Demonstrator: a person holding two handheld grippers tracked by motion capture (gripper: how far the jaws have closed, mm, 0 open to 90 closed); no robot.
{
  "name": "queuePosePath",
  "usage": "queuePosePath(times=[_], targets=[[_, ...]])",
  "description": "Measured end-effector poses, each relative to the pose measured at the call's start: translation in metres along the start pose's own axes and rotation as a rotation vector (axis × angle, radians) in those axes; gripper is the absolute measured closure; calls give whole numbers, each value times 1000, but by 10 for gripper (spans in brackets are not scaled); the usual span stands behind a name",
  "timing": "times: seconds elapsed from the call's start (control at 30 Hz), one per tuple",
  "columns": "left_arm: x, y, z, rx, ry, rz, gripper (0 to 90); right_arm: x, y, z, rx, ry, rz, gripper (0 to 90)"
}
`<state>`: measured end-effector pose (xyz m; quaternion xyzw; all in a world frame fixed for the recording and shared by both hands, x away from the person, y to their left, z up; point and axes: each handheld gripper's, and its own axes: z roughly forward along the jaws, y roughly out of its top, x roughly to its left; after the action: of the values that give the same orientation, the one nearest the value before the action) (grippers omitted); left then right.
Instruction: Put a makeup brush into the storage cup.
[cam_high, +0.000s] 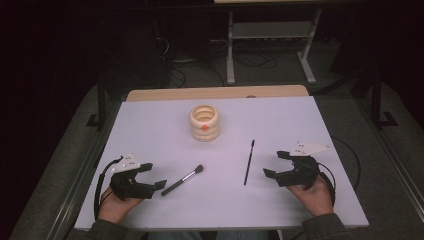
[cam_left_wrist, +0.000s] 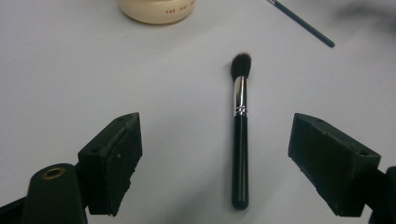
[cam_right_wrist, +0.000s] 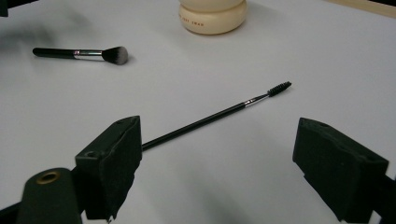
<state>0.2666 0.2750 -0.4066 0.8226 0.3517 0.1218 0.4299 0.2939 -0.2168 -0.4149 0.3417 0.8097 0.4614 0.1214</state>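
Fingers of left gripper spread wide, lined up either side of makeup brush lying flat on surface. Right gripper likewise open beside spoolie wand. Ringed cream holder at 12 o'clock, likely awaiting both.

The counter has lots of bare room. The cream holder stands alone at the back middle. The makeup brush lies flat by the left gripper, the thin wand by the right gripper. Between them is an open path.
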Motion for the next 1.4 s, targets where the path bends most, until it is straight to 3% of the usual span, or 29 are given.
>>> queuePosePath(times=[0.2, 0.47, 0.67, 1.4], targets=[[-1, 0, 0, 0, -5, -7, 172, 0, 0, 0, -3, 2, 1, 146], [-3, 1, -2, -1, -12, 20, 173, 2, 2, -1, -8, -5, -5, 145], [-2, 1, -2, 1, -12, 6, 174, 2, 2, 0, -5, -5, -10, 142], [-4, 10, -2, 19, -10, 38, 182, 1, 3, -2, -12, -6, 0, 141]])
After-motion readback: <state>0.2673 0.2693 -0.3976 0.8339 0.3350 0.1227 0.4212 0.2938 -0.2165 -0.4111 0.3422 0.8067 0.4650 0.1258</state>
